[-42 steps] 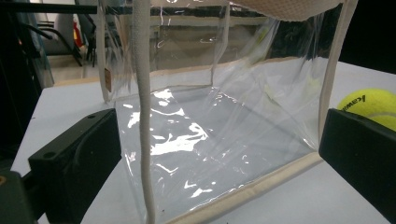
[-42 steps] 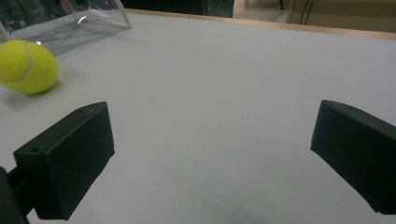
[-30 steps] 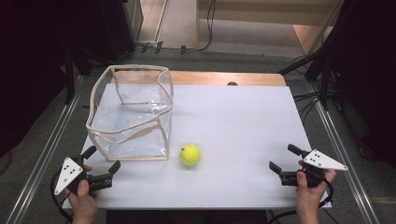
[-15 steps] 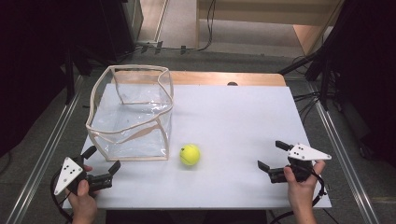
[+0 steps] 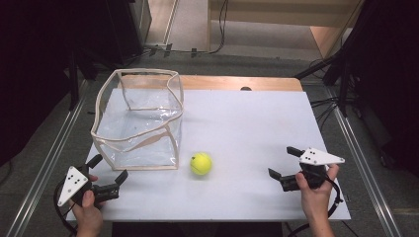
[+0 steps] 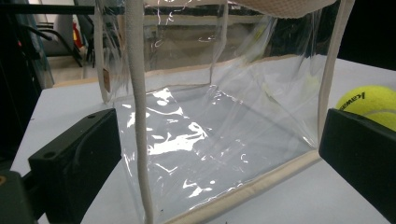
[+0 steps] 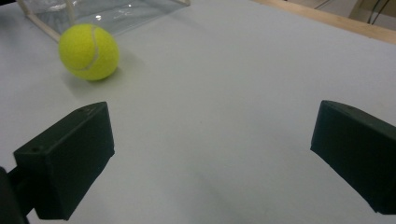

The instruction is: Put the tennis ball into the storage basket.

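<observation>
A yellow-green tennis ball [image 5: 201, 163] lies on the white table [image 5: 247, 123], just right of the front corner of a clear plastic bag [image 5: 138, 123] with beige trim, which stands open-topped at the left. My left gripper [image 5: 108, 167] is open at the table's front left corner, facing the bag's near wall [image 6: 210, 140]; the ball [image 6: 369, 105] peeks past its right jaw. My right gripper [image 5: 282, 162] is open at the front right, pointing left across bare table, with the ball [image 7: 88, 51] well ahead of its left jaw. Both grippers hold nothing.
A wooden strip [image 5: 237, 83] runs along the table's far edge. Metal rails [image 5: 363, 163] flank the table on both sides. Dark stands and cables [image 5: 341, 69] sit on the floor beyond the right edge.
My right gripper has moved left and slightly away from the table's right edge, toward the ball. The left gripper, the ball and the bag have stayed put.
</observation>
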Tool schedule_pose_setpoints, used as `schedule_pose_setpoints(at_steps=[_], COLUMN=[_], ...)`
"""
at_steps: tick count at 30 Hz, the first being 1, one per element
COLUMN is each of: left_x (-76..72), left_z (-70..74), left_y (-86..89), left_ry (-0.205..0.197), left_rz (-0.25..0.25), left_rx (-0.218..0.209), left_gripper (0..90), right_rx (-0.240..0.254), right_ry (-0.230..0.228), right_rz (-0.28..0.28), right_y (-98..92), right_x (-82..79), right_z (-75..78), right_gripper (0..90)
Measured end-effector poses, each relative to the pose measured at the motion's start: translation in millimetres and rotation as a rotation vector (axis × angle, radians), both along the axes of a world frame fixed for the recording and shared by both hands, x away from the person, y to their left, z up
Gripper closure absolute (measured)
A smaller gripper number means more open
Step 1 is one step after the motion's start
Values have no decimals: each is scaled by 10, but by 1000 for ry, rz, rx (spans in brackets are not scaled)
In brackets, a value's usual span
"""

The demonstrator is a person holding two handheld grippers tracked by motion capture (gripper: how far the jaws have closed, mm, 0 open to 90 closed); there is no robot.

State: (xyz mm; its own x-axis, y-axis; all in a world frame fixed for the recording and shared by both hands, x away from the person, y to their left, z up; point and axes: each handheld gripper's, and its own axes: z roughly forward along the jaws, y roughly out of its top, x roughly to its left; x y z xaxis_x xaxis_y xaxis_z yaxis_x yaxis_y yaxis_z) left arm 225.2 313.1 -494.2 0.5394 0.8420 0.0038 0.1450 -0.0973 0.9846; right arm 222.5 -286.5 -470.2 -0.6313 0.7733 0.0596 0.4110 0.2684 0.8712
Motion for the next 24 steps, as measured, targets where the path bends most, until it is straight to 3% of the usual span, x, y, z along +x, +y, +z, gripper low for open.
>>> schedule_pose_setpoints(at_steps=[24], left_x=[-2], left_z=[0], left_y=[-5], left_ry=[-1], left_rz=[-3], left_rx=[9], left_gripper=[0], right_rx=[-60], right_ry=[48], right_rz=[69], right_y=[263], right_x=[168], right_z=[139], right_gripper=[0])
